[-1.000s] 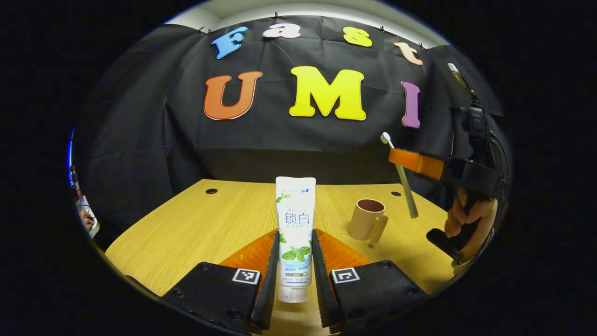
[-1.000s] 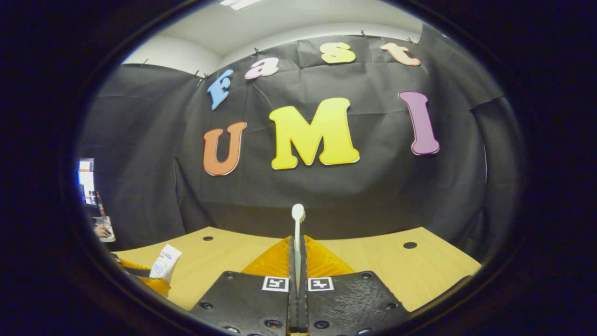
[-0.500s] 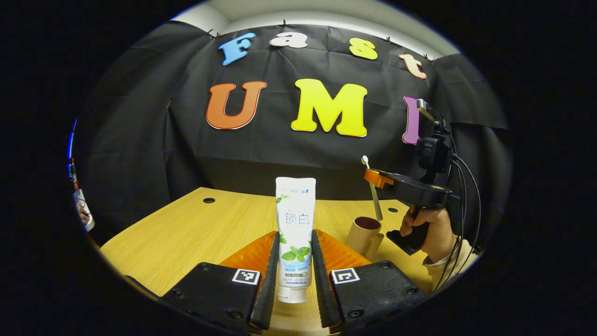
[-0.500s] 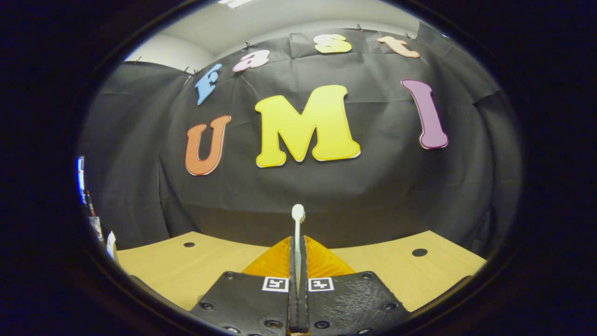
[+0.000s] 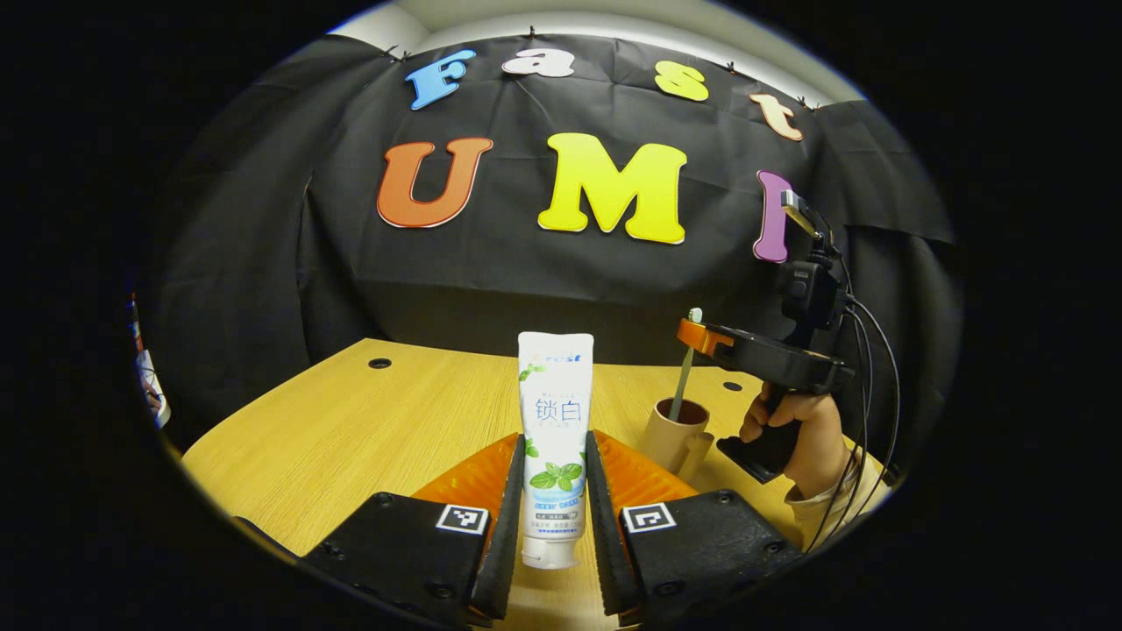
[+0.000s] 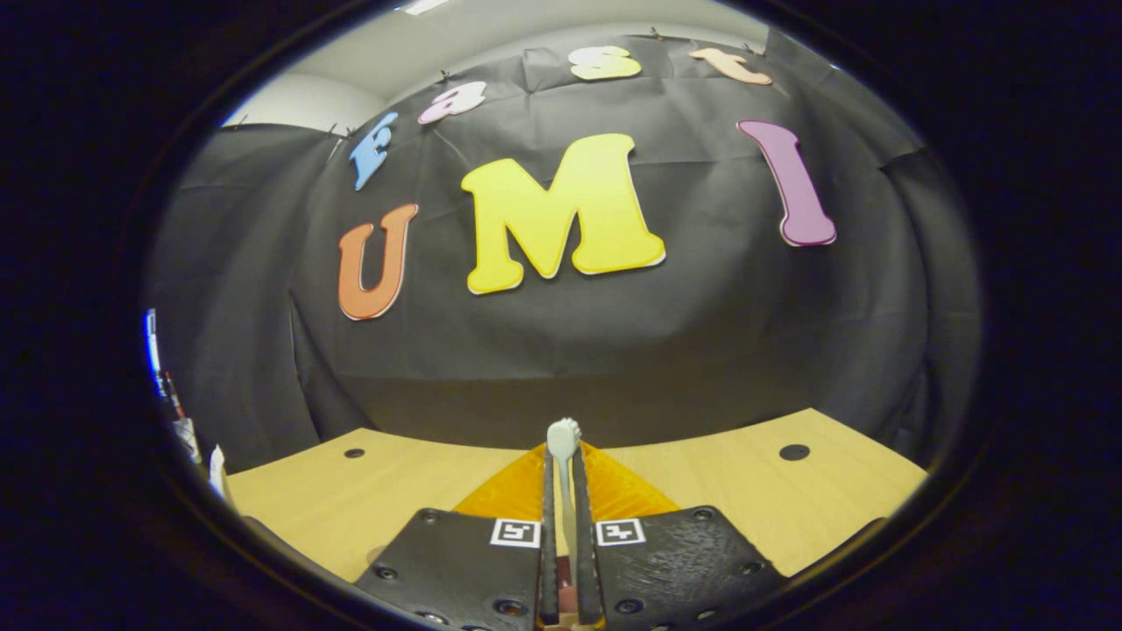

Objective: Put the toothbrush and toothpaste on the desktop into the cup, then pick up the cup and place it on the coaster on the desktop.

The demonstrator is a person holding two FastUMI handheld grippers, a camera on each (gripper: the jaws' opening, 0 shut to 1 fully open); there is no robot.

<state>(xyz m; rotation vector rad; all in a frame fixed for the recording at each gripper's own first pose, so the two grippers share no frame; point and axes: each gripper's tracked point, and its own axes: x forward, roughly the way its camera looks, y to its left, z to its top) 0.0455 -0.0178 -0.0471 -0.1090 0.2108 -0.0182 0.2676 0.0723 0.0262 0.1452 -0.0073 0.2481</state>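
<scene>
Toothpaste tube (image 5: pixel 554 438) stands upright, cap down, pinched between both fingers of the left gripper (image 5: pixel 554 517) above the wooden desktop (image 5: pixel 368 429). Off to the right, the toothbrush (image 5: pixel 685 372) stands in the tan cup (image 5: pixel 673 436) — the right gripper (image 6: pixel 562 535) has its fingers slightly parted around the handle, no longer pressing it.

We saw a light wooden desk (image 5: pixel 368 429) with dark round holes (image 5: pixel 379 363) near its back edge. On it, toward the right, stood a tan cup (image 5: pixel 673 436).
</scene>
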